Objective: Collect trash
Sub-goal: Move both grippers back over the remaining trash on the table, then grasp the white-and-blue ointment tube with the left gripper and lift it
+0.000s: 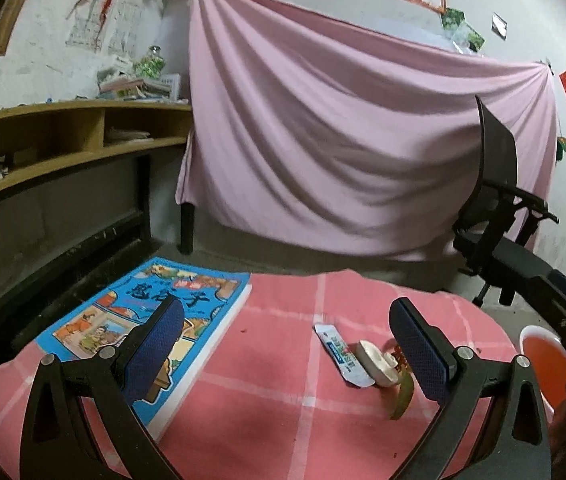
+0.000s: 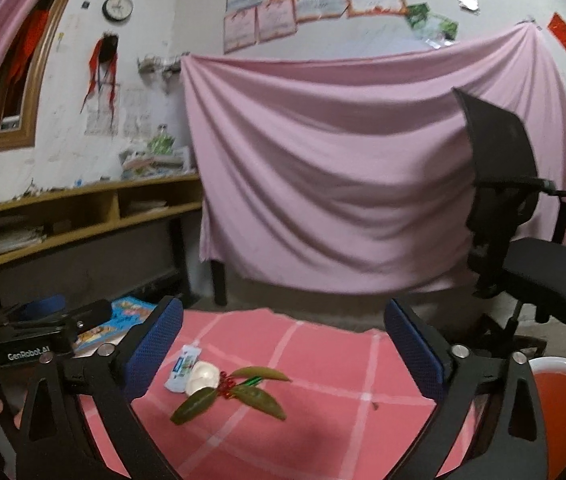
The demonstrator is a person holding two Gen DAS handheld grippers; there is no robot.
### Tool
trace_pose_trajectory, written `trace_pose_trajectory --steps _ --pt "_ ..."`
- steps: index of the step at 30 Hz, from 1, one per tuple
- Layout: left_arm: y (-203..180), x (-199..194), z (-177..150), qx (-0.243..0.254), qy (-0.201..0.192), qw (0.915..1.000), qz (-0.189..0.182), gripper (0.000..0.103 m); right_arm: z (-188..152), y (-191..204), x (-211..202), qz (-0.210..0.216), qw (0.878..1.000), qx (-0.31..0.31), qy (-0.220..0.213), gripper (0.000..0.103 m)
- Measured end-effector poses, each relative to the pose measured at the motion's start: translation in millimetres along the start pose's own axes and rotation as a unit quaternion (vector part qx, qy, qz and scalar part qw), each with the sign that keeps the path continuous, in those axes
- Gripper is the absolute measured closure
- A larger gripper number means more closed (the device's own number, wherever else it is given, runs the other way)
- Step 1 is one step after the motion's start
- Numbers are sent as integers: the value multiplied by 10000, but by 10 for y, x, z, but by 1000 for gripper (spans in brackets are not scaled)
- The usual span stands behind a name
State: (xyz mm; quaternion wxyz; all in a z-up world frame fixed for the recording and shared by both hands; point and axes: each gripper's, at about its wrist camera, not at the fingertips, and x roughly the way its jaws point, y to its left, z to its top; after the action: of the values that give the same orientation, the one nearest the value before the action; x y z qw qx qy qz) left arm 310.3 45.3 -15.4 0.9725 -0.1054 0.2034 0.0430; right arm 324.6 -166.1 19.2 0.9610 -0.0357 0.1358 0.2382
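Note:
A small pile of trash lies on the pink checked tablecloth [image 2: 323, 360]: a white and blue wrapper [image 2: 181, 368], a pale white lump [image 2: 202, 376] and a sprig of green leaves [image 2: 243, 392] with red berries. My right gripper [image 2: 285, 352] is open above the cloth, with the pile low between its fingers, close to the left one. In the left wrist view the wrapper [image 1: 341, 354], lump [image 1: 375, 362] and a leaf [image 1: 403, 398] sit just inside the right finger of my open left gripper [image 1: 289, 344]. Neither gripper holds anything.
A blue picture book [image 1: 143, 328] lies on the left part of the cloth, under my left gripper's left finger. An orange bin with a white rim [image 2: 563, 400] stands at the table's right. A black office chair [image 2: 523, 240], a draped pink sheet and wooden shelves lie beyond.

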Motion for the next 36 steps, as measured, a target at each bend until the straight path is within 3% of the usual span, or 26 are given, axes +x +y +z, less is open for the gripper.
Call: trace_pose_trajectory --steps 3,5,7,10,18,22,26,28,30,36 --pt "-21 109 -9 36 278 9995 -136 12 -45 53 142 131 9992 -85 370 18" --pt "-38 199 -30 40 533 9983 -247 18 -117 88 285 145 9966 -160 790 18" --pt "-49 305 -52 -36 844 9956 -406 31 -203 92 418 134 9925 -215 1194 31" --pt "-73 448 -105 -139 1274 9898 -625 43 -295 43 577 214 9850 -115 1706 37" --pt "-245 718 -158 -66 2037 9746 -932 61 -423 -45 774 444 9696 136 2404 42" --pt "-276 789 -120 -127 2060 9744 -887 62 -508 -55 926 598 9561 209 2862 54" --pt "-324 831 -137 50 2151 9736 -760 70 -519 -39 942 638 9530 167 2956 63" --pt "-337 843 -158 131 2196 9724 -771 78 -517 -46 932 663 9529 188 2954 80" --pt "-352 858 -186 203 2251 9708 -807 84 -510 -51 920 706 9532 214 2931 91" --pt "-330 857 -224 222 2310 9679 -962 96 -486 -58 873 748 9568 196 2804 97"
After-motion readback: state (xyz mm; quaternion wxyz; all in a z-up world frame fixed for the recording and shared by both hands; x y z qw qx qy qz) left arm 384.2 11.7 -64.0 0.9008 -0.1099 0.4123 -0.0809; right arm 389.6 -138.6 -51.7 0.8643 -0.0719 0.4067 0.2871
